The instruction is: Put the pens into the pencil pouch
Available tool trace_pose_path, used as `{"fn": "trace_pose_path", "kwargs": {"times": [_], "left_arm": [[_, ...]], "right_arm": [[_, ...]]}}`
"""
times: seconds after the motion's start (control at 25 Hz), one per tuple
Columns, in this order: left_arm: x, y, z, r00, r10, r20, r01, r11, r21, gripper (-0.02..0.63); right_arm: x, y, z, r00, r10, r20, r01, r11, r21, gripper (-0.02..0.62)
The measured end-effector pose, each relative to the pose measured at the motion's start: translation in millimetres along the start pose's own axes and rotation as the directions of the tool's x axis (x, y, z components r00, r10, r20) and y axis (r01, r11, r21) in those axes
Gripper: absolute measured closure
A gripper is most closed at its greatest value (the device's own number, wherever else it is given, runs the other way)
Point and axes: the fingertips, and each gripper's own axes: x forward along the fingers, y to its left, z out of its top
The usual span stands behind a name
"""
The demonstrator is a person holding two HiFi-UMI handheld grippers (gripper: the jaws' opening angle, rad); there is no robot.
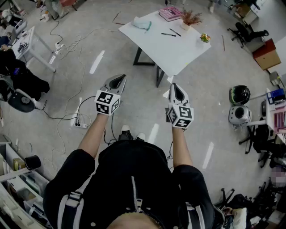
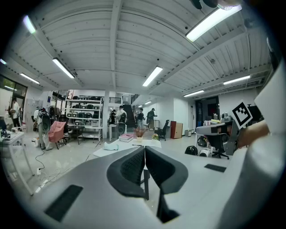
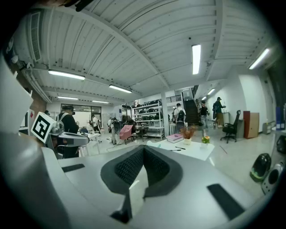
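Observation:
Some way ahead of me stands a white table [image 1: 178, 51] with two dark pens [image 1: 171, 33] and a pale teal pencil pouch [image 1: 142, 23] lying on it. Both pens [image 3: 179, 148] also show far off in the right gripper view, and the pouch [image 2: 110, 146] in the left gripper view. My left gripper [image 1: 120, 77] and right gripper [image 1: 174, 85] are held out level over the floor, short of the table. Both are shut with nothing between the jaws.
A pink book [image 1: 170, 13], a small potted plant [image 1: 190, 19] and a little flower ornament [image 1: 205, 38] share the table. Cables and a power strip [image 1: 80, 125] lie on the floor at left. Helmets [image 1: 239, 95], chairs and desks stand at right; people and shelves are in the distance.

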Motion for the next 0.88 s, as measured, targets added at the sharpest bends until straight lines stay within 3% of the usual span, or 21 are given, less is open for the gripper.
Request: {"fn": "trace_pose_path", "kwargs": {"times": [0.4, 0.44, 0.52, 0.56, 0.68, 0.88], "left_arm": [[-4, -1, 4, 1.000, -0.030, -0.002, 0.030, 0.999, 0.014, 0.575], [-3, -2, 3, 0.999, -0.032, 0.000, 0.032, 0.999, 0.013, 0.558], [0, -2, 1, 0.999, -0.042, 0.004, 0.042, 0.999, -0.001, 0.440], [0, -2, -2, 0.999, -0.046, 0.004, 0.046, 0.999, -0.013, 0.419], [-1, -3, -14, 0.999, -0.043, -0.012, 0.043, 0.998, -0.036, 0.376], [4, -18, -15, 0.998, -0.057, -0.029, 0.056, 0.998, -0.026, 0.371]], "right_arm": [[-1, 2, 5, 0.999, 0.021, 0.030, -0.022, 0.999, 0.030, 0.571], [0, 1, 3, 0.999, 0.023, 0.026, -0.024, 0.999, 0.026, 0.542], [2, 0, -3, 1.000, 0.029, 0.007, -0.029, 0.999, 0.026, 0.490], [4, -1, -7, 0.999, 0.034, -0.007, -0.034, 0.999, 0.033, 0.469], [4, 1, -22, 0.998, 0.050, -0.046, -0.047, 0.997, 0.053, 0.422], [1, -8, -26, 0.997, 0.053, -0.054, -0.051, 0.998, 0.044, 0.417]]}}
